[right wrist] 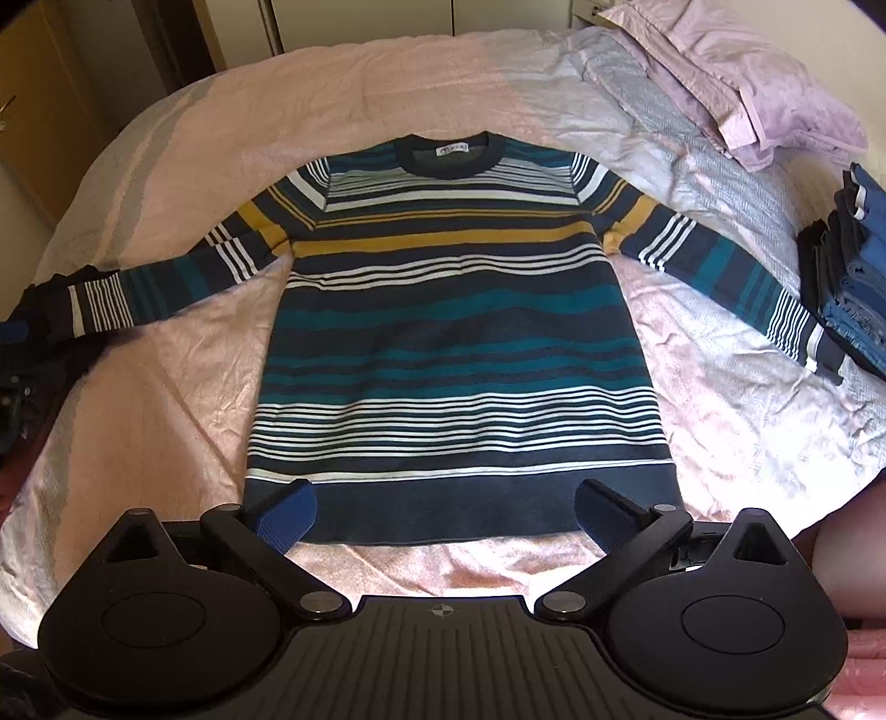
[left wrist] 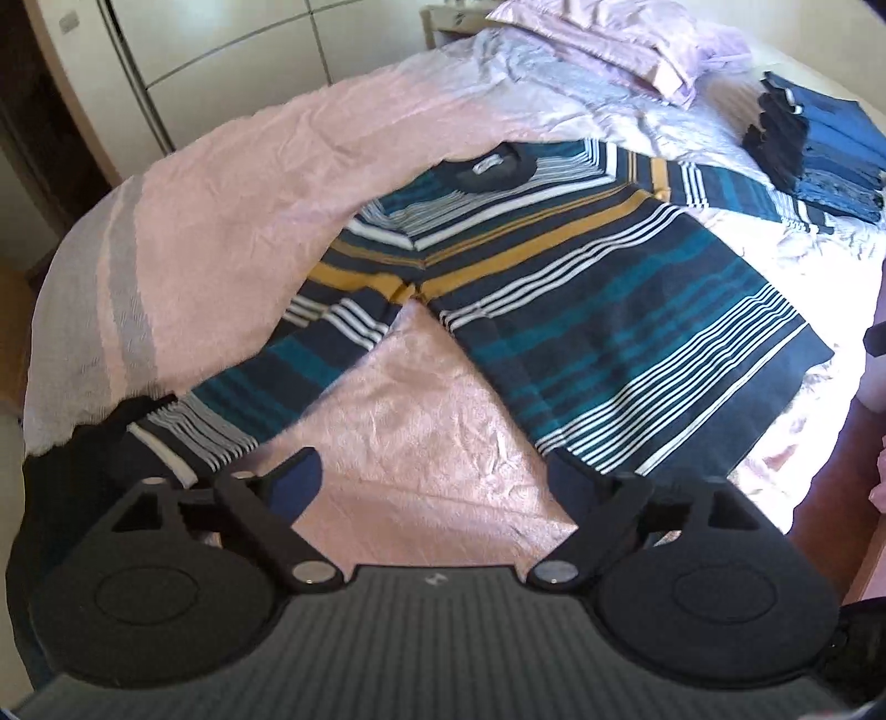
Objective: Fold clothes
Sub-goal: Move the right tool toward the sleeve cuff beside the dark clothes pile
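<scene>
A sweater (right wrist: 454, 310) striped in navy, teal, white and mustard lies flat and face up on the pink bedspread (right wrist: 183, 343), both sleeves spread sideways. My right gripper (right wrist: 446, 512) hovers open over the middle of the navy hem, with nothing between its blue-padded fingers (right wrist: 288, 512). In the left wrist view the sweater (left wrist: 581, 288) runs diagonally. My left gripper (left wrist: 434, 487) is open over bare bedspread, between the left sleeve's cuff (left wrist: 183, 437) and the hem corner, holding nothing. The left gripper also shows at the right wrist view's left edge, beside that cuff.
A stack of folded blue clothes (right wrist: 853, 277) sits at the bed's right side, and the right cuff (right wrist: 814, 338) reaches it. Lilac pillows (right wrist: 747, 83) lie at the far right corner. White wardrobe doors (left wrist: 194, 44) stand beyond the bed.
</scene>
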`<action>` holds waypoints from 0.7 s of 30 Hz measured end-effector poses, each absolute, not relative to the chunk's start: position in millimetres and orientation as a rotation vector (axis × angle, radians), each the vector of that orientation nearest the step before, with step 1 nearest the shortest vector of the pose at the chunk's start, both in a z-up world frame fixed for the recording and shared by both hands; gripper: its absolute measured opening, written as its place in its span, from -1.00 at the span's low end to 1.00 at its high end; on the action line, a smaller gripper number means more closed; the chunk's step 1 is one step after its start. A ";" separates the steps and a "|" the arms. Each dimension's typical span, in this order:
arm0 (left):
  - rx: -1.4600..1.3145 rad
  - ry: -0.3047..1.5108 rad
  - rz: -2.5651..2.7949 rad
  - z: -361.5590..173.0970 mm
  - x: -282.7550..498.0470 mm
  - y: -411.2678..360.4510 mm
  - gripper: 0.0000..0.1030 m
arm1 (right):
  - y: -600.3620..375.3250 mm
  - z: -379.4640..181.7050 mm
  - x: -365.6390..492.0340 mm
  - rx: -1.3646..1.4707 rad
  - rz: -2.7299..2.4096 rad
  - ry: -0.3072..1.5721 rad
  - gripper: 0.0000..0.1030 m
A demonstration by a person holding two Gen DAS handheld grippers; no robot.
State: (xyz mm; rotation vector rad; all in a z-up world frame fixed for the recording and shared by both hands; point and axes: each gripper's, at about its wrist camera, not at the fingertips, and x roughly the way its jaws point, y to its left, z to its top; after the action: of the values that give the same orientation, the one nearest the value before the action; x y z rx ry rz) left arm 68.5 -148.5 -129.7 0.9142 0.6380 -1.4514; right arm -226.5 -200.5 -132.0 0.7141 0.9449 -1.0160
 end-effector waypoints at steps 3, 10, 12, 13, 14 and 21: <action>0.937 0.655 -1.432 -133.7 63.4 -148.8 0.80 | -206.5 -135.2 -229.7 0.709 -1.001 0.957 0.98; 0.944 0.685 -1.356 -136.5 55.0 -146.4 0.81 | -218.9 -143.0 -229.9 0.676 -0.941 0.976 0.98; 0.938 0.691 -1.325 -135.3 52.8 -143.5 0.81 | -222.5 -144.8 -227.7 0.645 -0.917 0.984 0.98; 0.934 0.694 -1.308 -134.5 51.5 -141.7 0.81 | -224.4 -146.0 -226.1 0.628 -0.902 0.988 0.98; 0.931 0.697 -1.291 -134.0 50.4 -138.8 0.81 | -226.5 -147.6 -223.8 0.612 -0.883 0.989 0.98; 0.811 0.726 -1.178 -122.7 69.0 -110.7 0.81 | -237.2 -162.2 -187.8 0.530 -0.688 0.979 0.98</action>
State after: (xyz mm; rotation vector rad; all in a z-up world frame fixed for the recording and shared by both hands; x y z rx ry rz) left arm 69.0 -110.7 -122.7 0.8112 0.7263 -1.1776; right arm -187.8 -237.2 -162.2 0.5300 0.9794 -0.6884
